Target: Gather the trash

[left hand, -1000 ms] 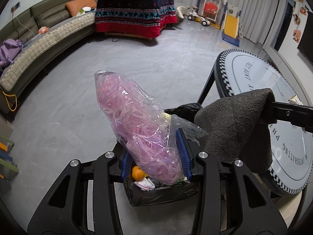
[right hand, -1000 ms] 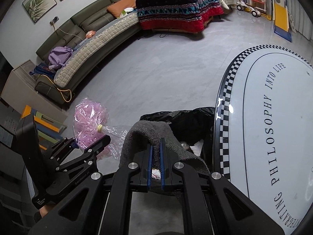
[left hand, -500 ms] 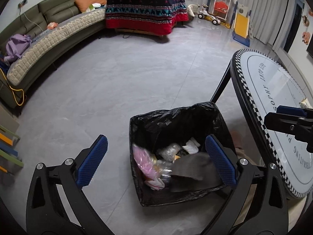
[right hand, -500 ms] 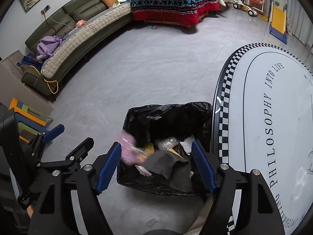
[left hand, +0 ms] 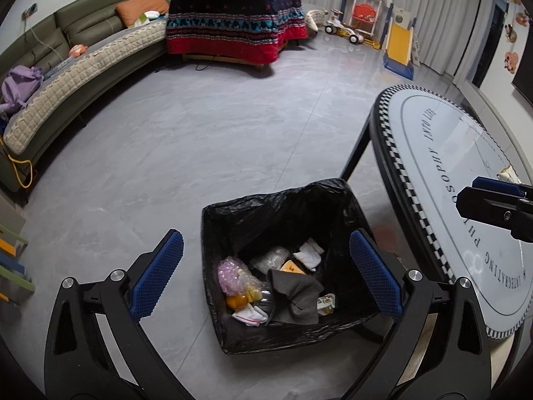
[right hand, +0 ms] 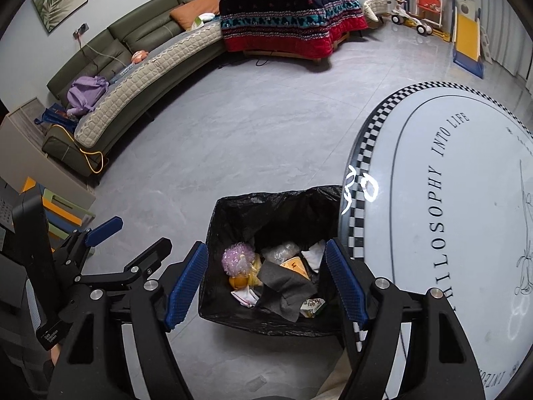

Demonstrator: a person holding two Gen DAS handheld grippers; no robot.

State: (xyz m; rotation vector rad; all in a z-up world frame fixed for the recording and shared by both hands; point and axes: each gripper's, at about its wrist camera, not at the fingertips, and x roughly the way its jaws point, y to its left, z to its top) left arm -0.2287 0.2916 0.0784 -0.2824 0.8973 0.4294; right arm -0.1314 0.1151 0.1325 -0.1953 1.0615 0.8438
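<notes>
— So where does each claw stand?

— Both hang over the black plastic-lined trash bin point(left hand: 283, 260), tilted down into its mouth. The left gripper point(left hand: 263, 266) has its blue pads spread as wide as they go, nothing between them; its jaws have just been opening. The right gripper point(right hand: 266, 280) is also apart and empty, a little less wide, and has just been opening too.

— And the trash itself?

— Down in the bin: the pink crinkled plastic bag point(left hand: 233, 271) lies at the left side of the heap, the dark grey felt cloth point(left hand: 294, 295) sprawls just beside it toward the middle, over an orange fruit point(left hand: 237, 301) and white scraps.

— What does the next move turn on, then?

— On the round white table with the checkered rim point(right hand: 466, 216). It sits just to the right of the bin, rim nearly touching the liner. The right gripper is nearer it; seen from the left wrist, its finger already reaches over the tabletop. I'd judge any remaining trash is fetched from that side, though I see little on it beyond a small pale object point(left hand: 508, 175) at the far edge.
</notes>
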